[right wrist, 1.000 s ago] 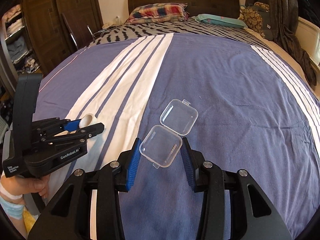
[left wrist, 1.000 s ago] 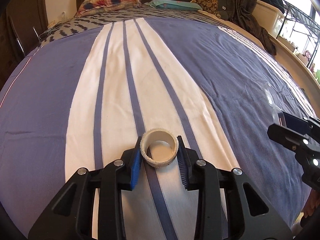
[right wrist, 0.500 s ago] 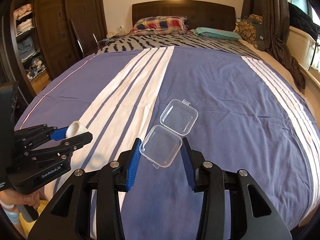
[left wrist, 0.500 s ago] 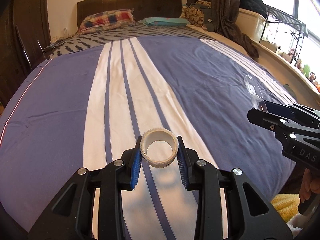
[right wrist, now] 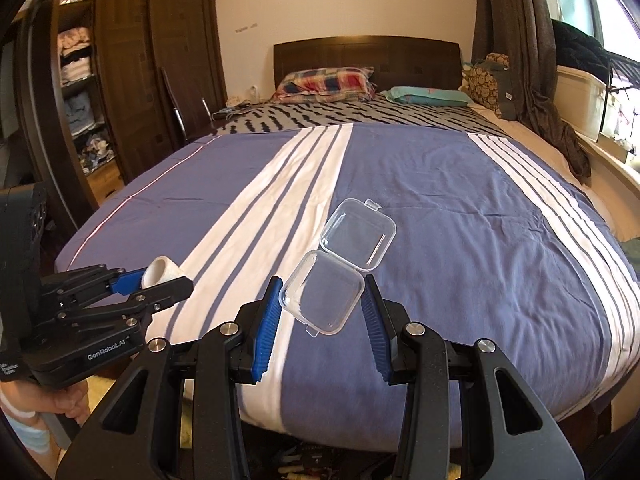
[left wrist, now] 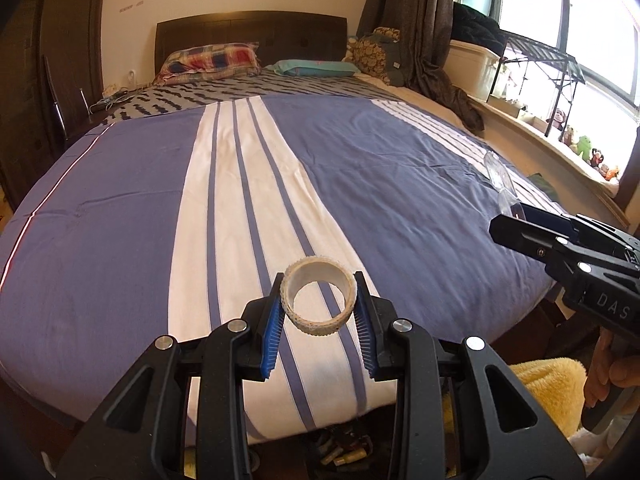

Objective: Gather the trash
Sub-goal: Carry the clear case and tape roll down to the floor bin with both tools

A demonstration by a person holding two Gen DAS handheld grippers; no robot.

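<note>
Your left gripper (left wrist: pixel 319 312) clamps a stiff, light tape core (left wrist: pixel 319 306); your right gripper (right wrist: pixel 322 306) pinches the clear case (right wrist: pixel 322 298), probably brittle and slippery, over the bed (right wrist: pixel 460 208).

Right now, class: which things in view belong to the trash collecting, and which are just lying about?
Job: tape roll in left gripper; clear hinged plastic case in right gripper.

Lying about: plaid pillow, teal pillow, striped bedspread.

Home bedroom (bed (right wrist: pixel 440 208); pillows (right wrist: pixel 326 82); wardrobe (right wrist: pixel 160 60))
</note>
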